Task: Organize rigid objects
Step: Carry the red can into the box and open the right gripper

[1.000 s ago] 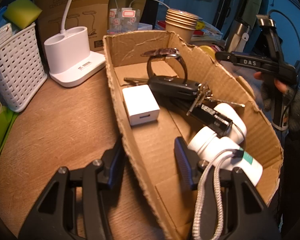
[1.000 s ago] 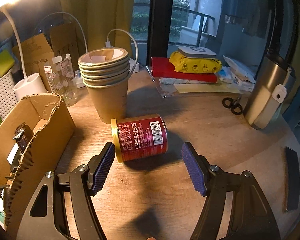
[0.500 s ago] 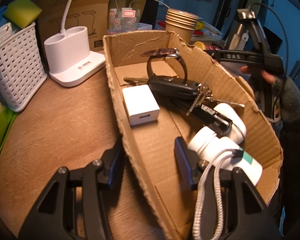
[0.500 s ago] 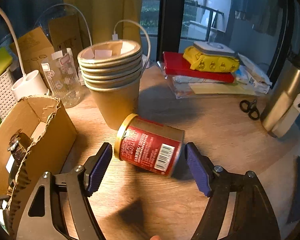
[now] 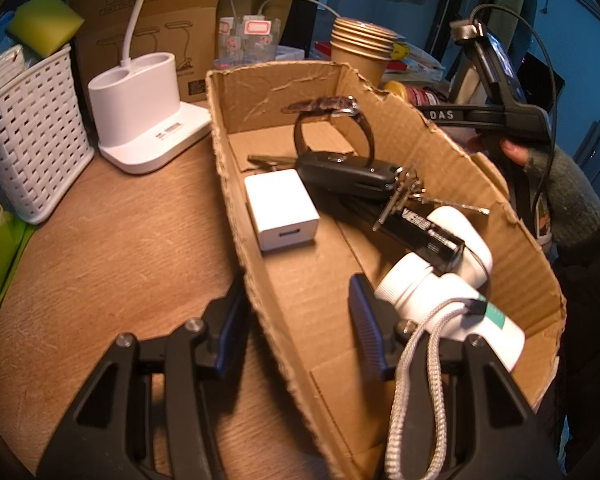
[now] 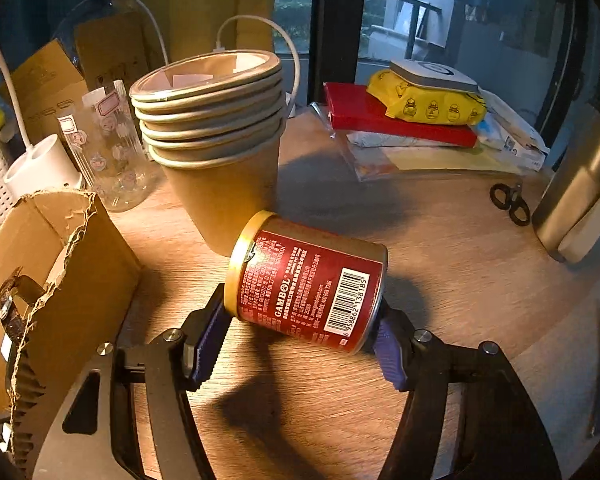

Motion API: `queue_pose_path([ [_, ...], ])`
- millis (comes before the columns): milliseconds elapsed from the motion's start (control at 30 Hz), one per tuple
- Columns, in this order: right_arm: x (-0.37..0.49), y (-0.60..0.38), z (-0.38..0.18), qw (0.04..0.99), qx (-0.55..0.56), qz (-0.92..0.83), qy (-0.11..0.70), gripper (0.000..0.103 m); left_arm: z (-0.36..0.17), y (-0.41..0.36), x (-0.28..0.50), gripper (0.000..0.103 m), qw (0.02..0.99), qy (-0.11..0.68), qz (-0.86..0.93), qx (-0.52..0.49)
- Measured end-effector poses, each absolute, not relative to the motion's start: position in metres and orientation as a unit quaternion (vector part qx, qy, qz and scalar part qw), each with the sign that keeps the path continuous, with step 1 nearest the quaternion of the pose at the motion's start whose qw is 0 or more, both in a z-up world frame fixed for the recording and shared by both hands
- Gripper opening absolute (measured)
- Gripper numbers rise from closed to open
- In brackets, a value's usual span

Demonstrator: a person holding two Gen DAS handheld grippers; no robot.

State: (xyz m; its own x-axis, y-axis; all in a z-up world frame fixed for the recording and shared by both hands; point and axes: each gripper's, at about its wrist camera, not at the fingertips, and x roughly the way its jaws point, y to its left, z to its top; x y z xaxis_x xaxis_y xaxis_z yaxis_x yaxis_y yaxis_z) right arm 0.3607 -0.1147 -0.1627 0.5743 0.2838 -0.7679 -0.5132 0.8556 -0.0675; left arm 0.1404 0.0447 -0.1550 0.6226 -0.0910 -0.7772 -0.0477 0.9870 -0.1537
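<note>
Several items already lie in the cardboard box (image 5: 440,148); one red can (image 6: 306,286) remains, lower centre, clamped in the right gripper (image 6: 300,340). Left gripper (image 5: 296,320), jaws apart, straddles the box wall.

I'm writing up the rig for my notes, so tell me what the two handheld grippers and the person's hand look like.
Both are black, open-framed plastic grippers with silver screws. The left gripper has dark ribbed pads and a grey braided cord looped over it. The right gripper has purple ribbed pads. Its body, from the left wrist view, reads "DAS" and trails a black cable. The hand wears a grey knit fingerless glove.
</note>
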Motion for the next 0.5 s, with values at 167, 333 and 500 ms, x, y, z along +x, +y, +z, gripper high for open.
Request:
queue_pose_path([
  [167, 0.355, -0.117, -0.162, 0.877, -0.143, 0.225, 0.399, 0.067, -0.155, 0.044, 0.14, 0.052, 0.897, 0.434, -0.012, -0.08],
  [333, 0.34, -0.12, -0.158, 0.88, -0.133, 0.226, 0.397, 0.067, -0.155, 0.045, 0.14, 0.052, 0.897, 0.434, -0.012, -0.08],
  [500, 0.32, -0.126, -0.154, 0.882, -0.12, 0.224, 0.396, 0.067, -0.155, 0.045, 0.14, 0.052, 0.897, 0.434, -0.012, -0.08],
])
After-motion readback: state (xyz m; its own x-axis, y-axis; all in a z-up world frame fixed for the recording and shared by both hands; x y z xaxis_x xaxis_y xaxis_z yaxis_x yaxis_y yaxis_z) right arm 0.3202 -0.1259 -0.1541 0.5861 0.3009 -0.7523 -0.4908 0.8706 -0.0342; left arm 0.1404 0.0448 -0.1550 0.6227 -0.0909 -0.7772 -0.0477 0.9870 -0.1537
